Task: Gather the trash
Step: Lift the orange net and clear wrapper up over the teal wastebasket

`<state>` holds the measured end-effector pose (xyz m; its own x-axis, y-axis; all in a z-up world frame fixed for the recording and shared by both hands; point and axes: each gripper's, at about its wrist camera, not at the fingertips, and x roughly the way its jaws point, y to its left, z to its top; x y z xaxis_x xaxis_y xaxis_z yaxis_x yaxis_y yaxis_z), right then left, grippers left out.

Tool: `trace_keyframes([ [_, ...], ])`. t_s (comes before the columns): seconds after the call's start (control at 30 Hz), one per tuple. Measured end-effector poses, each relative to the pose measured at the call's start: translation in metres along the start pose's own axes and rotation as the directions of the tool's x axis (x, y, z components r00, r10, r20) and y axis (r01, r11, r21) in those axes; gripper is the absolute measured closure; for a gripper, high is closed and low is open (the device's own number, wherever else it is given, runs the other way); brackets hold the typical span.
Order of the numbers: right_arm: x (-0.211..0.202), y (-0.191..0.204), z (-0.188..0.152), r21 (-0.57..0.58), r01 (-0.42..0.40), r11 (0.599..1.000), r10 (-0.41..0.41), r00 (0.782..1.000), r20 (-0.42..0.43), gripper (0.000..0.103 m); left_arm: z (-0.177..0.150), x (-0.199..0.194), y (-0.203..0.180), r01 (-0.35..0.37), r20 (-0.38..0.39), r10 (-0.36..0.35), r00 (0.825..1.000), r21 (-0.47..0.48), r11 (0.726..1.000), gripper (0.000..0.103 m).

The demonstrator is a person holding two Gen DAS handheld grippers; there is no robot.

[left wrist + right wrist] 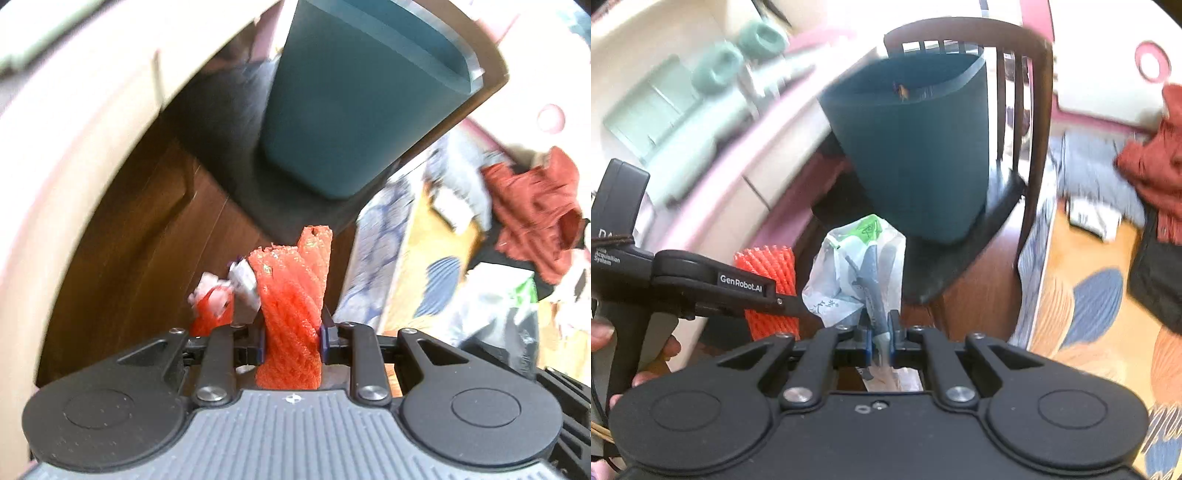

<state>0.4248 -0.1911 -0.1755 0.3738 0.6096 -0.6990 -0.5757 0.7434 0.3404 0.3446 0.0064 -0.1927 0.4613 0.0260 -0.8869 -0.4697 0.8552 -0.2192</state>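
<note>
Orange foam net (291, 314) pinched upright in left tool (291, 338); crumpled plastic bag (858, 273) clamped in right tool (881, 338). Both held w/ teal bin (916, 147) just ahead, bin sitting on dark chair seat (960, 258), near its front edge.

Your left gripper (291, 338) is clamped on a red foam net (291, 314), a ribbed mesh sleeve twisted and standing upright between the pads; its torn top edge points toward the bin (354, 110); a second red scrap with white bits (212, 304) sits just to its left. Your right gripper (881, 338) pinches a crumpled clear plastic bag (849, 273) with green print, bunched and standing up from the pads. The bin is dark teal, tapered, open-topped, upright on a chair seat (942, 266), ahead of both items; something small and orange shows inside its rim.
</note>
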Motion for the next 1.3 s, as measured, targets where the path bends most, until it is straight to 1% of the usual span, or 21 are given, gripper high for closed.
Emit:
trace_keyframes([
  [0.13, -0.021, 0.007, 0.029, -0.033, -0.016, 0.999, 0.018, 0.999, 0.049, 0.095, 0.024, -0.041, -0.029, 0.020, 0.078, -0.024, 0.997, 0.047, 0.999, 0.079],
  [0.23, -0.036, 0.003, 0.057, -0.011, -0.017, 1.000, 0.018, 0.996, 0.084, 0.095, 0.039, -0.062, -0.049, 0.019, 0.137, -0.031, 0.990, 0.084, 0.996, 0.079],
  [0.3, -0.039, -0.001, 0.074, 0.001, -0.011, 1.000, 0.011, 0.994, 0.107, 0.096, 0.056, -0.074, -0.059, 0.020, 0.176, -0.039, 0.984, 0.104, 0.994, 0.079],
  [0.37, -0.039, -0.005, 0.093, 0.017, -0.003, 1.000, 0.001, 0.992, 0.127, 0.095, 0.073, -0.079, -0.067, 0.030, 0.202, -0.053, 0.978, 0.119, 0.992, 0.079],
  [0.5, -0.034, -0.008, 0.124, 0.067, 0.017, 0.998, -0.027, 0.987, 0.158, 0.095, 0.110, -0.085, -0.081, 0.035, 0.232, -0.069, 0.970, 0.147, 0.989, 0.078],
  [0.63, -0.010, -0.010, 0.162, 0.124, 0.045, 0.991, -0.063, 0.986, 0.151, 0.095, 0.151, -0.085, -0.090, 0.034, 0.249, -0.077, 0.965, 0.172, 0.985, 0.078],
  [0.73, 0.014, -0.013, 0.188, 0.177, 0.071, 0.982, -0.096, 0.986, 0.138, 0.095, 0.181, -0.065, -0.099, 0.021, 0.235, -0.066, 0.970, 0.190, 0.982, 0.078],
  [0.8, 0.028, -0.014, 0.202, 0.189, 0.102, 0.977, -0.128, 0.983, 0.133, 0.095, 0.200, -0.051, -0.103, 0.014, 0.219, -0.061, 0.974, 0.208, 0.978, 0.078],
  [0.9, 0.050, -0.017, 0.219, 0.200, 0.136, 0.970, -0.162, 0.979, 0.120, 0.095, 0.222, -0.031, -0.107, -0.004, 0.199, -0.043, 0.979, 0.232, 0.973, 0.078],
  [1.0, 0.073, -0.024, 0.230, 0.218, 0.154, 0.964, -0.179, 0.978, 0.103, 0.095, 0.239, -0.011, -0.109, -0.019, 0.172, -0.025, 0.985, 0.250, 0.968, 0.078],
  [1.1, 0.093, -0.029, 0.235, 0.238, 0.156, 0.959, -0.181, 0.979, 0.088, 0.095, 0.247, 0.013, -0.107, -0.039, 0.131, 0.003, 0.991, 0.275, 0.961, 0.078],
  [1.13, 0.100, -0.031, 0.236, 0.245, 0.171, 0.954, -0.194, 0.978, 0.073, 0.094, 0.248, 0.019, -0.107, -0.052, 0.131, 0.015, 0.991, 0.282, 0.958, 0.078],
  [1.2, 0.111, -0.033, 0.235, 0.253, 0.170, 0.952, -0.190, 0.980, 0.055, 0.094, 0.248, 0.032, -0.108, -0.065, 0.122, 0.028, 0.992, 0.313, 0.948, 0.078],
  [1.23, 0.117, -0.034, 0.233, 0.251, 0.180, 0.951, -0.197, 0.979, 0.043, 0.093, 0.248, 0.038, -0.108, -0.073, 0.126, 0.033, 0.991, 0.323, 0.944, 0.078],
  [1.3, 0.126, -0.035, 0.229, 0.244, 0.196, 0.950, -0.208, 0.978, 0.022, 0.090, 0.245, 0.051, -0.108, -0.078, 0.111, 0.042, 0.993, 0.348, 0.934, 0.078],
])
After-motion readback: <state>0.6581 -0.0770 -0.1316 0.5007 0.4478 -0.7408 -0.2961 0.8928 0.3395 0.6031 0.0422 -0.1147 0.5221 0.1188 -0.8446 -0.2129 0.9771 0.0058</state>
